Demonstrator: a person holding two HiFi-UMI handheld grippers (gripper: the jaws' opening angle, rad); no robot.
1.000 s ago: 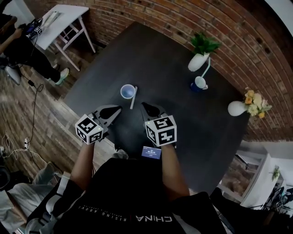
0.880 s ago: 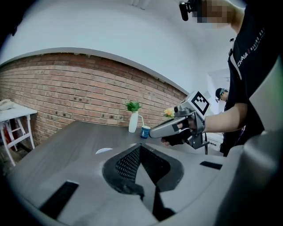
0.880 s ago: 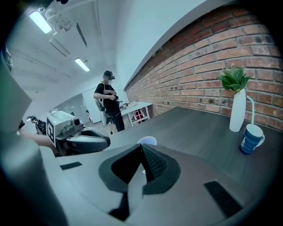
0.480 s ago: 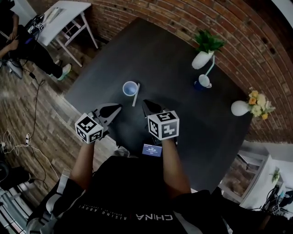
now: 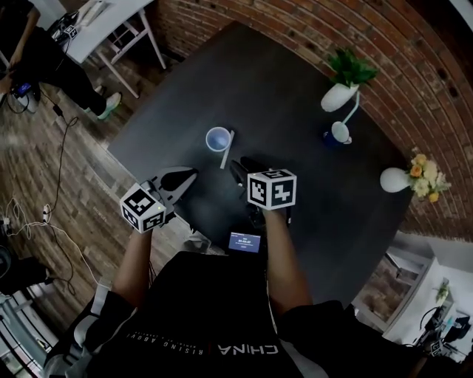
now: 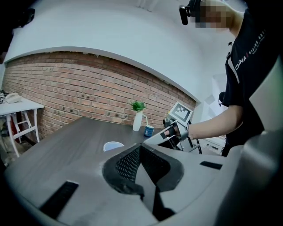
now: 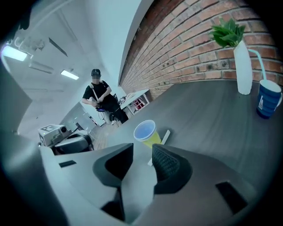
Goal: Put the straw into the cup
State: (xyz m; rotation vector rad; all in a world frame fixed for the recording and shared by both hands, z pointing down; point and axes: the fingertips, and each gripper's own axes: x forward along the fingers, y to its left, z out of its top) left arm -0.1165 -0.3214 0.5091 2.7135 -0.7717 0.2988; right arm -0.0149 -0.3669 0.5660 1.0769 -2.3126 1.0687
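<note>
A pale blue cup (image 5: pixel 218 138) stands upright on the dark table (image 5: pixel 295 184), and a white straw (image 5: pixel 227 148) lies flat just to its right. My right gripper (image 5: pixel 238 166) hovers just short of the straw's near end, jaws a little apart and empty. In the right gripper view the cup (image 7: pixel 145 131) and straw (image 7: pixel 164 137) sit just beyond the right gripper (image 7: pixel 142 150). My left gripper (image 5: pixel 186 177) hangs near the table's left front edge, shut and empty. The left gripper view shows the left gripper (image 6: pixel 140 148) with its jaws together and the cup (image 6: pixel 113 145) beyond.
A white vase with a green plant (image 5: pixel 340 94) and a blue mug (image 5: pixel 338 133) stand at the back right by the brick wall. A white vase of flowers (image 5: pixel 395 179) is at the far right. A white side table (image 5: pixel 111 15) and a person (image 5: pixel 37 59) are at upper left.
My right gripper has sunk toward the table and rolled, so its marker cube shows a different face. The left gripper has stayed put. Cup and straw have not moved on the table.
</note>
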